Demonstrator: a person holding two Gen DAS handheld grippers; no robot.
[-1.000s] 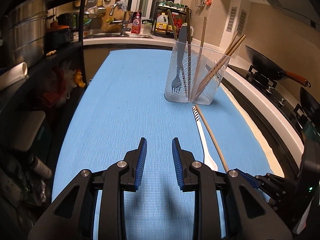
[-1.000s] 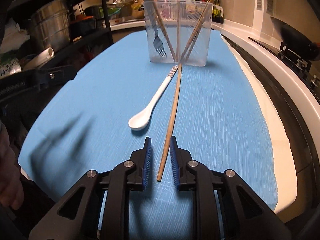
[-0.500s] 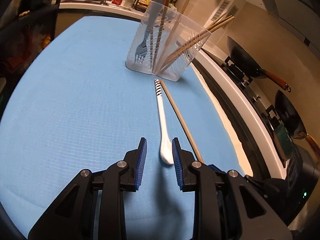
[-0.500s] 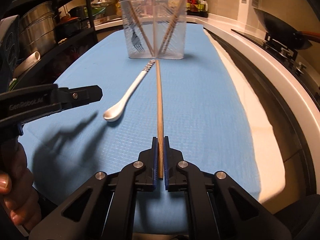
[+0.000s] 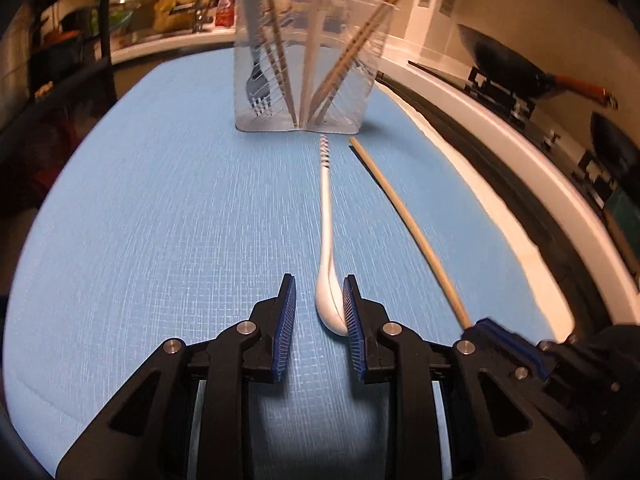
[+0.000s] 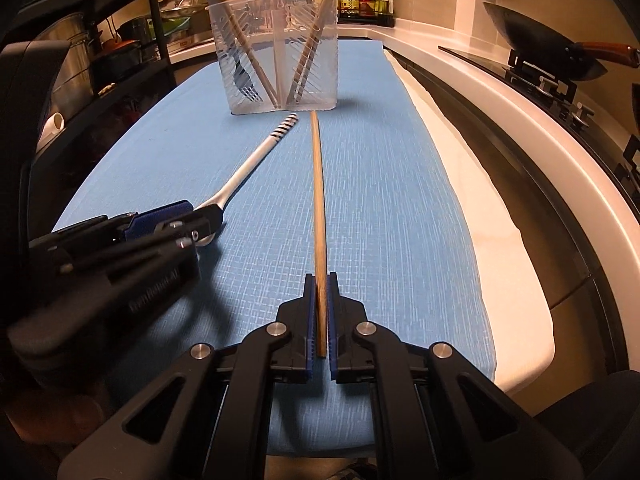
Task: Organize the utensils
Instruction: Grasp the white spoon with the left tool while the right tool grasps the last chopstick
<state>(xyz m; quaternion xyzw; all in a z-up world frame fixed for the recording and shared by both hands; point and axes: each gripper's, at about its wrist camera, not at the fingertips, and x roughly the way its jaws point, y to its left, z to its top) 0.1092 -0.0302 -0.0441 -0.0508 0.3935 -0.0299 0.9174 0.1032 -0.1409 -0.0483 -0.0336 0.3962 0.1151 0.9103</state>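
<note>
- Left wrist view: my left claw has swung round from bare cloth a second ago and now lines up on the spoon. The white bowl sits between the blue pads, and the right-hand pad is touching or nearly touching it.
- The jaws are set wide with a clear gap on the left side, so nothing is gripped yet. The spoon lies flat on the blue tabletop, its striped handle tip pointing at the clear holder and ending just short of its base.
- The picture is a bit smeared, so I judge this hand is moving in.
- The holder already has a fork and several chopsticks standing in it.
- Right wrist view: my right claw was open around the chopstick a second ago; half a second ago it had clamped, and it stays pinched on the near end now.
- The chopstick runs straight ahead toward the holder, its far tip just short of the base. I can't tell whether it has left the cloth.
- The left claw shows here at the spoon's bowl end.
- My read: one utensil is secured and the other is framed. Squeezing the spoon comes next, and that rounded bowl may slip sideways.
</note>
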